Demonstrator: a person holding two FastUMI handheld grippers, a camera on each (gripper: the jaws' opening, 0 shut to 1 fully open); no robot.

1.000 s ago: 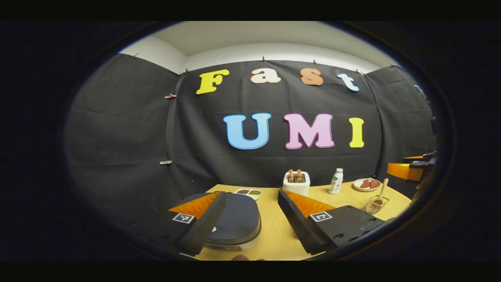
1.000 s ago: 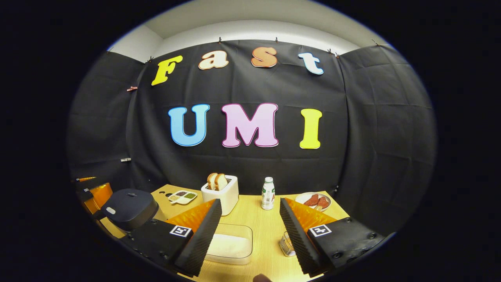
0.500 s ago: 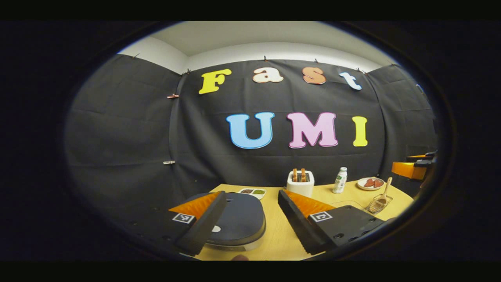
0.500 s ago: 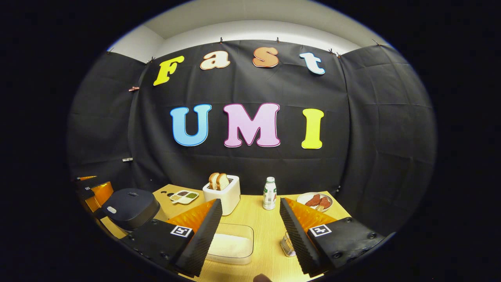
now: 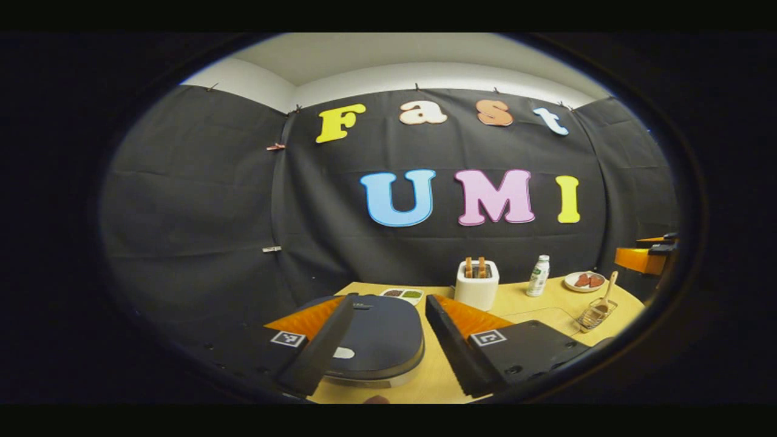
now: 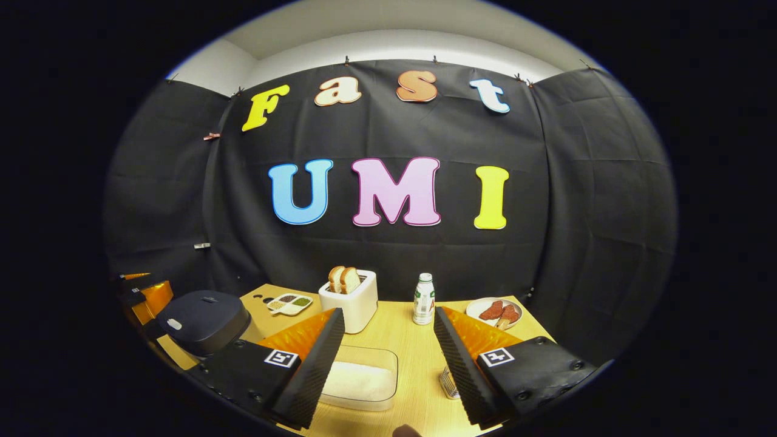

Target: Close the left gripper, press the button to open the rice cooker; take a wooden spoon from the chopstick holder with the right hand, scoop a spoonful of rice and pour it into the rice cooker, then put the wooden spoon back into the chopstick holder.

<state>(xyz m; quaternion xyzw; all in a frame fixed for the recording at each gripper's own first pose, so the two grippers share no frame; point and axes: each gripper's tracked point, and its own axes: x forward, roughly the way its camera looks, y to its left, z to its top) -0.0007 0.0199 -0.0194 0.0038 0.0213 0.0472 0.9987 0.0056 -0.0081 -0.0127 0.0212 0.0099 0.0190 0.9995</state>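
Observation:
A dark rice cooker (image 5: pixel 376 340) with its lid down sits on the wooden table (image 5: pixel 534 306), with a pale button (image 5: pixel 343 352) at its front. My left gripper (image 5: pixel 388 349) hovers open above it, its fingers astride the lid's near right part. A wooden spoon (image 5: pixel 605 295) leans in the wire chopstick holder (image 5: pixel 592 317) at the right. In the right gripper view my right gripper (image 6: pixel 388 364) is open above a clear box of white rice (image 6: pixel 358 382). The wire holder (image 6: pixel 448 382) peeks out beside its right finger. The cooker (image 6: pixel 203 321) lies far left.
A white toaster (image 6: pixel 350 300) with bread slices, a small white bottle (image 6: pixel 423 298), a plate of red-brown pieces (image 6: pixel 495 312) and a small divided dish (image 6: pixel 290 303) stand along the back of the table. Black cloth walls close off the booth behind and at both sides.
The left gripper has swung left and closer over the cooker, whose lid now sits more between its fingers, and the fingers stand slightly closer together. The right gripper has barely shifted.

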